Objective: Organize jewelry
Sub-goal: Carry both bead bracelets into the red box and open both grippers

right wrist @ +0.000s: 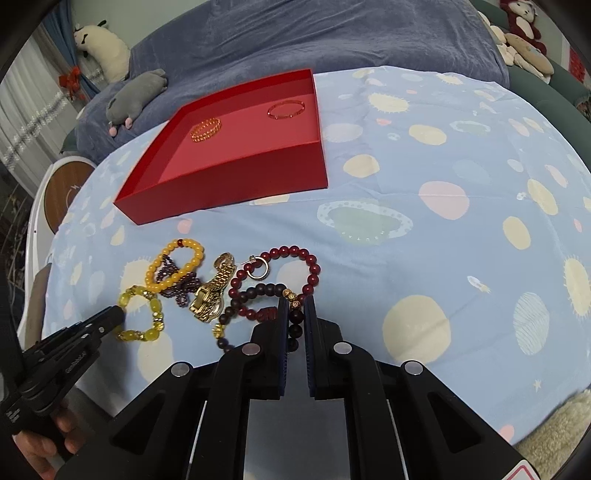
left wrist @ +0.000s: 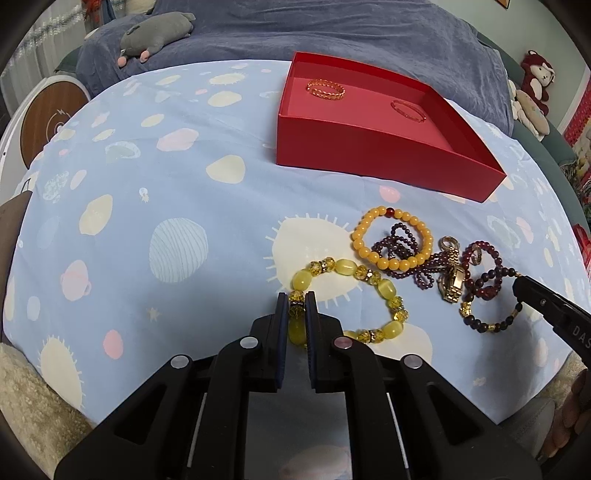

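Note:
My left gripper [left wrist: 296, 299] is shut on the yellow-green bead bracelet [left wrist: 343, 266], which lies on the blue cloth; it also shows in the right wrist view [right wrist: 140, 314]. My right gripper [right wrist: 295, 304] is shut on the dark brown bead bracelet [right wrist: 266, 288]; that bracelet also shows in the left wrist view [left wrist: 487, 325]. Between them lie an orange-yellow bead bracelet [left wrist: 391, 236], a purple bead strand [left wrist: 406, 273], a gold watch [left wrist: 452, 280] and a dark red bead bracelet [right wrist: 291, 254] with a gold ring [right wrist: 258, 267]. The red box [left wrist: 369, 147] holds a gold bracelet [left wrist: 327, 90] and a thin red bangle [left wrist: 408, 110].
The blue patterned cloth [left wrist: 166, 184] covers the table. A grey plush toy [left wrist: 155, 35] lies on the dark blue bedding behind. More plush toys [left wrist: 532, 92] sit at the far right. A round wooden-topped object [left wrist: 48, 114] stands at the left.

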`<state>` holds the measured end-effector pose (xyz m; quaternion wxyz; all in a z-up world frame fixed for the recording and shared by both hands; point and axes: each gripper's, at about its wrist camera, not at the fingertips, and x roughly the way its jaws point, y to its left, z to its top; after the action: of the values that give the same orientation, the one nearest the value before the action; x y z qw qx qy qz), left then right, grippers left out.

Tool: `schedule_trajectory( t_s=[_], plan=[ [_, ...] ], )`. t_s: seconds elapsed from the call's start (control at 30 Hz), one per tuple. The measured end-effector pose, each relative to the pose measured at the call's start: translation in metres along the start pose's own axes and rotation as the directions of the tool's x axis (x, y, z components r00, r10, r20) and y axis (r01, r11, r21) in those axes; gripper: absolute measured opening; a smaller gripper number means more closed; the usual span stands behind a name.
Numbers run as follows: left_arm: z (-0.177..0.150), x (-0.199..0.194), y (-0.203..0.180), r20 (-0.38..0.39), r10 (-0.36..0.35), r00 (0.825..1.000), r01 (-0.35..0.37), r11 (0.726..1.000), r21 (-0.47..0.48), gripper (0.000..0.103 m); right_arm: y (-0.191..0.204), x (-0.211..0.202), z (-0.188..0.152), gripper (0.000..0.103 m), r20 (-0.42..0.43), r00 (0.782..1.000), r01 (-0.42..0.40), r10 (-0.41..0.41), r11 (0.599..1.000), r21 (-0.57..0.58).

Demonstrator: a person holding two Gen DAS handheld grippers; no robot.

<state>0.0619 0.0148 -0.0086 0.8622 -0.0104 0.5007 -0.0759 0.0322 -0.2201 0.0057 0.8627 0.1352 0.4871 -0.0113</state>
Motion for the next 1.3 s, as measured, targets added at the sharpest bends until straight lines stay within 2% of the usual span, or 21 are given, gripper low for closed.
schedule_trajectory(
  t_s=[0.33,0.6,0.83,1.0,1.13,1.3],
  plan=[
    [0.003,-0.034,0.001,0.042,-0.05,0.998,0.05,0.999,-0.005,0.009,-0.005,-0.048,-0.002,0.008,0.064,0.997,-0.037,0.036,0.999,0.025],
    [0.025,-0.07,0.001,0.09,-0.094,0.991,0.093,0.996,0.011,0.009,0.005,-0.075,0.02,0.008,0.117,0.991,-0.066,0.068,0.998,-0.019],
    [0.086,-0.096,-0.007,0.166,-0.124,0.978,0.116,0.992,0.057,0.009,0.025,-0.082,0.076,0.008,0.173,0.979,-0.096,0.111,0.991,-0.096],
    [0.148,-0.101,-0.022,0.231,-0.164,0.959,0.147,0.985,0.087,0.009,0.042,-0.07,0.128,0.008,0.206,0.969,-0.111,0.136,0.985,-0.129],
    [0.189,-0.085,-0.036,0.248,-0.197,0.949,0.179,0.979,0.095,0.009,0.055,-0.046,0.165,0.008,0.203,0.966,-0.133,0.158,0.982,-0.133],
    [0.216,-0.038,-0.044,0.194,-0.223,0.955,0.214,0.975,0.066,0.009,0.059,-0.001,0.191,0.008,0.16,0.972,-0.158,0.173,0.982,-0.106]
  ],
)
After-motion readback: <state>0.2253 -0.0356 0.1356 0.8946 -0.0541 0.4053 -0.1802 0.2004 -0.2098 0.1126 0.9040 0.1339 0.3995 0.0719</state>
